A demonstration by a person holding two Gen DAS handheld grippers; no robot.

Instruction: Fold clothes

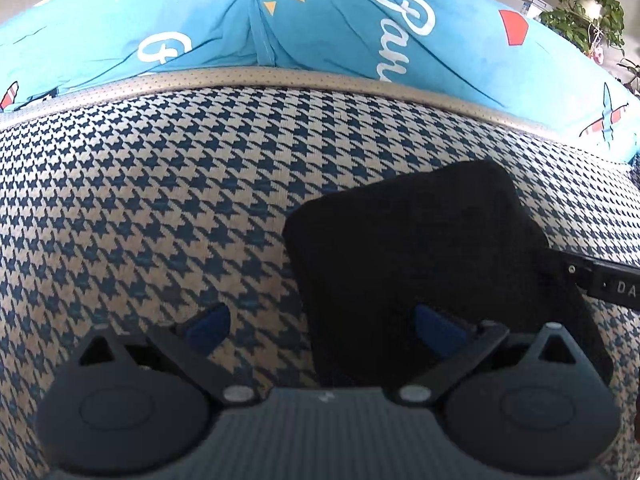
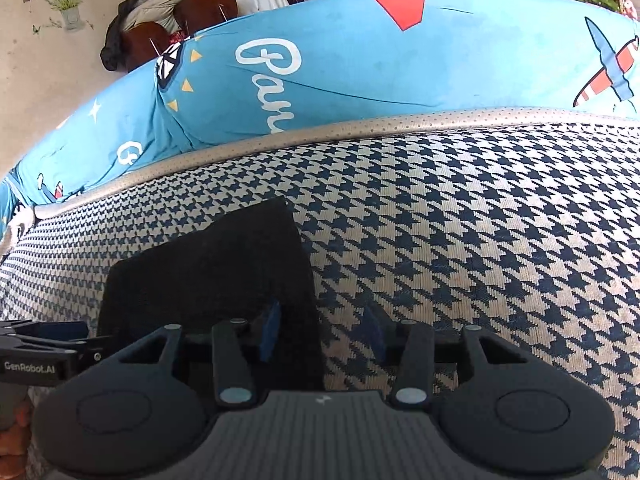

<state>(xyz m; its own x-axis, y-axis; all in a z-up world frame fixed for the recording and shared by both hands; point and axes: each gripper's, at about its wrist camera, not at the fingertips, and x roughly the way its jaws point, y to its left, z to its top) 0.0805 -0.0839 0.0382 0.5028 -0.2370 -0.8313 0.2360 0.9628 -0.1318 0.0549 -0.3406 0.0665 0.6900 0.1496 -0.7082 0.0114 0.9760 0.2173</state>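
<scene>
A black garment (image 1: 424,256) folded into a compact rectangle lies flat on the houndstooth seat (image 1: 160,208). My left gripper (image 1: 322,328) stands wide open above the garment's near left edge; its right fingertip (image 1: 436,332) is over the black cloth and the other over the bare seat. In the right wrist view the same garment (image 2: 208,272) sits left of centre. My right gripper (image 2: 323,332) is open over the garment's right edge, one blue pad (image 2: 272,332) above the cloth, and nothing is pinched. Each gripper shows at the rim of the other's view: right gripper (image 1: 600,284), left gripper (image 2: 40,344).
A beige piped edge (image 2: 320,136) bounds the seat at the back. Behind it rests a big blue printed cushion (image 2: 360,64) with white lettering. Brown chairs with a dark coat (image 2: 160,12) and a potted plant (image 1: 588,12) stand farther off. Bare houndstooth fabric (image 2: 480,240) lies to the garment's right.
</scene>
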